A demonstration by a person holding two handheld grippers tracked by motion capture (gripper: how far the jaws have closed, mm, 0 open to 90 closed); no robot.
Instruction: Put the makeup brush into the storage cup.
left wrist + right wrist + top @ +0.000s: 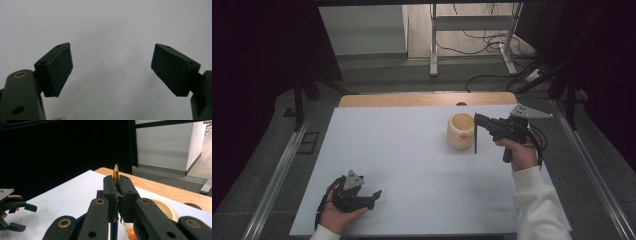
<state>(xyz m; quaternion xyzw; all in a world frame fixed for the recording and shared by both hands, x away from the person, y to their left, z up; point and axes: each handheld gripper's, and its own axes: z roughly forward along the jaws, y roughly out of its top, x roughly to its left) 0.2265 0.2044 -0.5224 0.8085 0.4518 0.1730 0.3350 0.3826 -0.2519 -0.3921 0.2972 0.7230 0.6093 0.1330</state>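
My right gripper (pixel 478 121) is at the right of the white table sheet (pixel 412 160), shut on a thin black rod (pixel 475 140) that hangs upright from its jaws. In the right gripper view the rod's gold pointed end (pixel 115 172) sticks up above my right gripper (pixel 117 188). A pale round pot (pixel 460 131) with an orange mark stands just left of the rod; its rim (pixel 163 207) shows behind the jaws. My left gripper (pixel 373 198) rests at the front left, open with nothing between its pads (pixel 60 70); the right gripper view catches the left gripper (pixel 15 213) far left.
A strip of wooden tabletop (pixel 427 99) shows beyond the sheet's far edge. Metal rails (pixel 277 180) run along both sides of the table. A desk frame (pixel 433 45) and loose cables (pixel 492 47) lie on the floor beyond.
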